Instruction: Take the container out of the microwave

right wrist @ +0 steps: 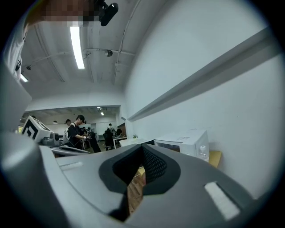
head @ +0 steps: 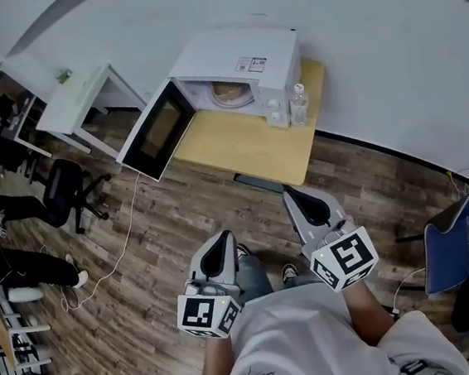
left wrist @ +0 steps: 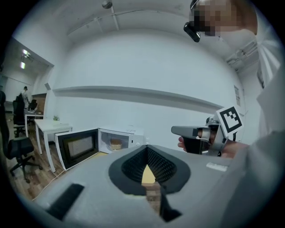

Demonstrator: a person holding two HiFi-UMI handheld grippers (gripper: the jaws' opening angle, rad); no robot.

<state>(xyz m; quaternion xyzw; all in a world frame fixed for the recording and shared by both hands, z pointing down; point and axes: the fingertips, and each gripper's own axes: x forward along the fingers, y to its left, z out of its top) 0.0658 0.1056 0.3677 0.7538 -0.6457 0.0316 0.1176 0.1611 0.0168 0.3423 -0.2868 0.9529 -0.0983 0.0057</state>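
A white microwave (head: pixel 237 57) stands on a small wooden table (head: pixel 238 145) against the wall, its door (head: pixel 156 131) swung open to the left. Inside, a pale round container (head: pixel 231 94) sits on the turntable; the left gripper view shows this container (left wrist: pixel 116 144) too. My left gripper (head: pixel 224 235) and right gripper (head: pixel 291 191) are held over the wood floor, well short of the table, both pointing toward it. Each has its jaws shut with nothing between them. The right gripper view shows the microwave (right wrist: pixel 187 142) from its side, with the inside hidden.
A clear plastic bottle (head: pixel 298 105) stands right of the microwave. White desks (head: pixel 83 94) and a black office chair (head: pixel 68 192) are at the left, a blue chair (head: pixel 456 238) at the right. A white cable (head: pixel 124 244) trails across the floor.
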